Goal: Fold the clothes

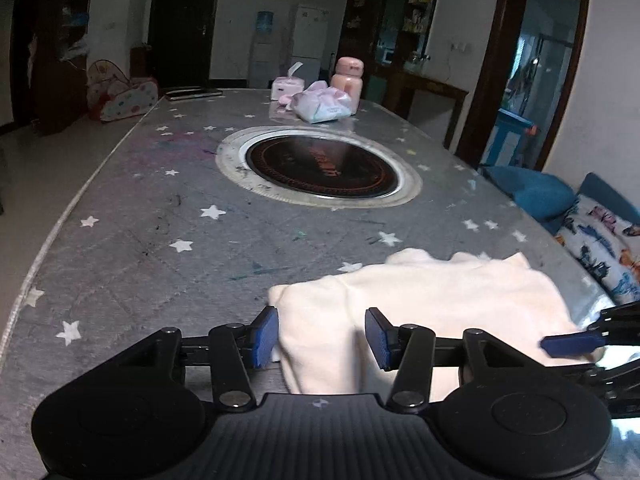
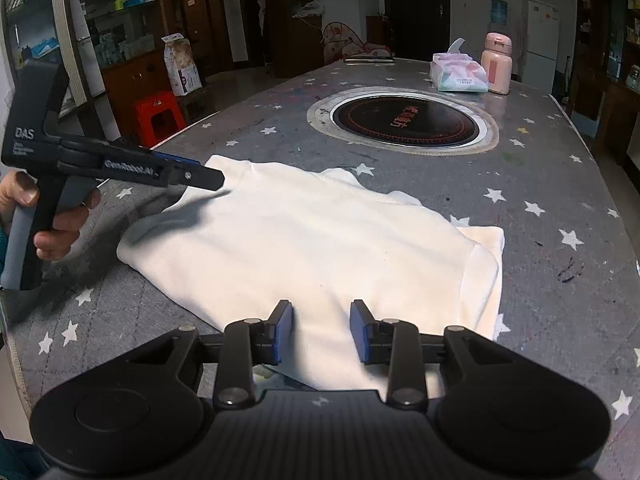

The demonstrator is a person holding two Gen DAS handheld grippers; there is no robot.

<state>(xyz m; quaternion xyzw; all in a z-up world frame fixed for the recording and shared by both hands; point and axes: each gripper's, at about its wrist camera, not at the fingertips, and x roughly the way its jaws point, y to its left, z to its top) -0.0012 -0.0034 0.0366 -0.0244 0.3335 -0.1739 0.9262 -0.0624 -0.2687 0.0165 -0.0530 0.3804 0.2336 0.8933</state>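
Note:
A white garment [image 2: 312,236] lies folded flat on the grey star-patterned table [image 2: 540,184]; it also shows in the left wrist view [image 1: 424,300]. My left gripper [image 1: 322,338] is open, its blue pads on either side of the garment's near left edge, holding nothing. It shows from the side in the right wrist view [image 2: 200,174], hovering over the garment's far left corner. My right gripper [image 2: 322,330] is open over the garment's near edge, empty. Its fingertips [image 1: 568,342] enter the left wrist view at the right, over the cloth.
A round black hotplate [image 2: 404,124] is set in the table's middle. A tissue pack [image 2: 458,74] and a pink bottle [image 2: 496,66] stand at the far end. A red stool [image 2: 158,116] stands off the left side. A blue sofa with a patterned cushion [image 1: 600,240] is beside the table.

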